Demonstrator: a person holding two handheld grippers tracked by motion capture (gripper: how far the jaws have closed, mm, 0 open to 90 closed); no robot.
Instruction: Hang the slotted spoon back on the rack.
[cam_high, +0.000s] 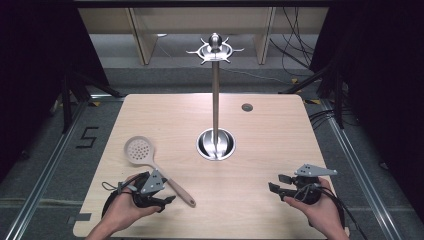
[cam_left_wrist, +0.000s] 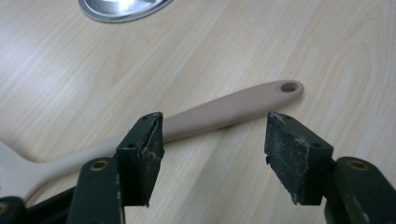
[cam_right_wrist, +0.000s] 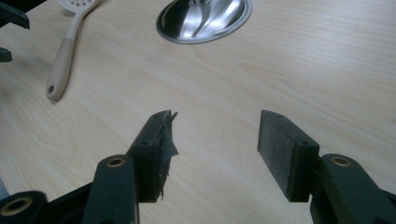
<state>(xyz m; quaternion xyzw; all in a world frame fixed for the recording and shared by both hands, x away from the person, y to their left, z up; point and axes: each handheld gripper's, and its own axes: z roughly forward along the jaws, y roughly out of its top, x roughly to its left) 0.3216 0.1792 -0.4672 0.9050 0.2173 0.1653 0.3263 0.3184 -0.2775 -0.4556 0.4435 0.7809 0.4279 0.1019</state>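
Skimmer (cam_left_wrist: 224, 112) beyond parted left tongs (cam_left_wrist: 212, 135)

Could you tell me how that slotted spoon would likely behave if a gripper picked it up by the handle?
The slotted spoon looks like light plastic, probably stiff. Its smooth, rounded handle might slip or twist between pads. Gripped near the handle end, the perforated head would likely droop.

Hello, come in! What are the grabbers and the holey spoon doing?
Left gripper open, right gripper open, both holding nothing. Beige slotted spoon flat on wooden table. Nothing blocking.
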